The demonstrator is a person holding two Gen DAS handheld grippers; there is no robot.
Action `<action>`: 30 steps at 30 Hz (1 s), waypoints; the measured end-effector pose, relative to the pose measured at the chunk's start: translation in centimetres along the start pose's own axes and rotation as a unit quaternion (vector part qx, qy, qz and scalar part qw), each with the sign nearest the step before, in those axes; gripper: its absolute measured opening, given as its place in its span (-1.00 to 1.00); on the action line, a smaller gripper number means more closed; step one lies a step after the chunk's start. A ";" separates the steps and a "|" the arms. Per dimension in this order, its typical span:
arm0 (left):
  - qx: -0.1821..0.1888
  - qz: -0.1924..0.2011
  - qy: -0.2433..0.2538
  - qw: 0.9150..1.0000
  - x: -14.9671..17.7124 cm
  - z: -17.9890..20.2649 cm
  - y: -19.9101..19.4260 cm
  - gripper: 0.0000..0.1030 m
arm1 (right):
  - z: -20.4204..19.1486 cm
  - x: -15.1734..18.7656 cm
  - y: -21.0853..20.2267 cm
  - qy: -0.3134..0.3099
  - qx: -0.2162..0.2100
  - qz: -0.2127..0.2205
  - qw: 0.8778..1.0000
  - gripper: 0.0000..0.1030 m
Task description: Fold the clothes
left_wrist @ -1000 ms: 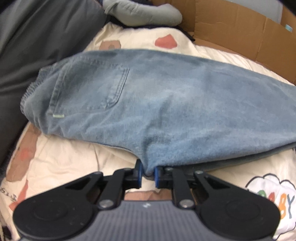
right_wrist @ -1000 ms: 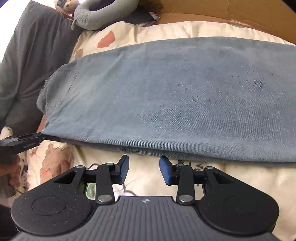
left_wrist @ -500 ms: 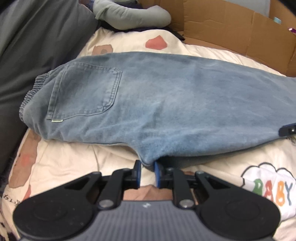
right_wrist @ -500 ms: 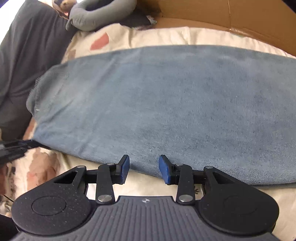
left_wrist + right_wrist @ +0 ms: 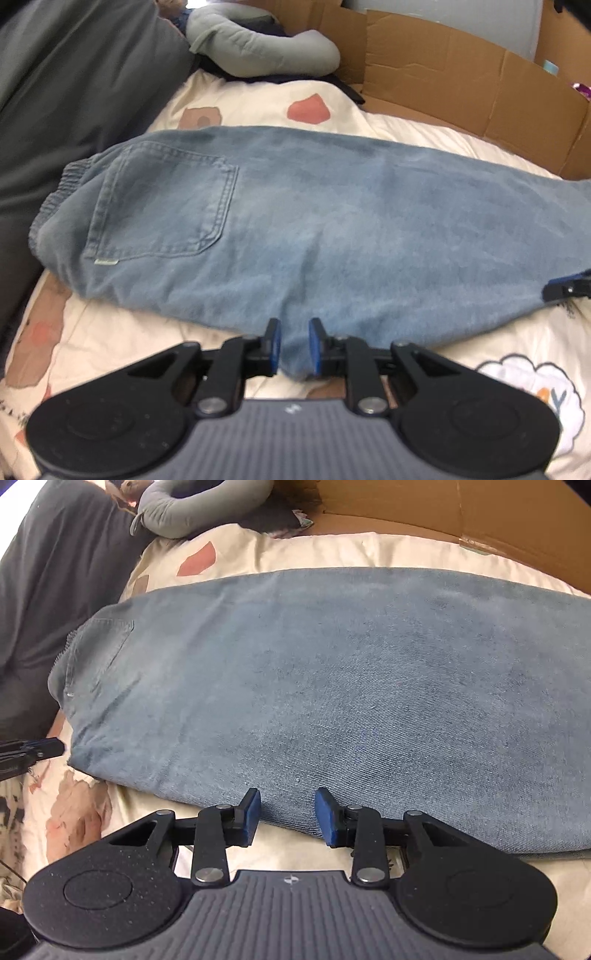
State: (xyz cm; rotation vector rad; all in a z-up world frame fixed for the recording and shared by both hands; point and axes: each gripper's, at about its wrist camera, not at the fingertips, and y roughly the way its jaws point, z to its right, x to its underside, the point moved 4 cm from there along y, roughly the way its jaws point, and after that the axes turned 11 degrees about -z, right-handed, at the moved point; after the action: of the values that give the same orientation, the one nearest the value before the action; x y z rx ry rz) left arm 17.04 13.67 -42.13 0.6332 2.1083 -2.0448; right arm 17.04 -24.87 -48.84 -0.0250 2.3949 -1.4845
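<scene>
Currently the jeans lie lengthwise left to right on the bed, just beyond both tools. Left hand-held gripper, jaws just opening, straddles the near hem bulge with the pads barely off it; right hand-held gripper stands partly open, just closing, over the near edge, gripping nothing.

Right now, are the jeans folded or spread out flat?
Folded lengthwise: the jeans lie as one long band on the quilt, one back pocket on top, a second layer showing along the near edge.

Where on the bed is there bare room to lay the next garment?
Bare quilt shows only in a strip between the jeans and the near edge, and a narrower band between jeans and cardboard. Far-left corner is crowded: dark bedding, grey cushion.
</scene>
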 end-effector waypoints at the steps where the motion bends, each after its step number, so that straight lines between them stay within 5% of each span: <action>1: -0.002 0.000 0.001 1.000 -0.1 0.1 0.4 -0.51 | 0.1 0.0 -0.2 -0.002 0.004 0.001 1.000 -0.23; 12: -0.023 -0.021 -0.003 1.000 -0.2 -1.5 5.2 -0.47 | 2.2 0.1 -1.1 0.006 0.034 0.006 0.999 -0.23; 18: -0.030 -0.026 -0.031 0.999 -1.7 -3.0 5.4 -0.67 | 2.1 0.0 -0.9 0.000 0.039 0.004 0.999 -0.23; 24: -0.058 -0.006 -0.070 0.996 -3.5 -6.6 4.7 -0.54 | 2.3 0.3 -1.2 -0.001 0.039 0.004 0.999 -0.23; 30: -0.092 0.020 -0.092 0.991 -5.8 -10.3 4.2 -0.20 | 2.2 0.2 -1.2 -0.004 0.039 0.003 0.999 -0.23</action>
State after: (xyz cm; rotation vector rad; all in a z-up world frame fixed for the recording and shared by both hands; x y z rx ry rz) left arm 25.82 22.55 -43.12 0.4383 2.1253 -1.7863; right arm 17.30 -27.39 -48.79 -0.0050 2.3263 -1.5703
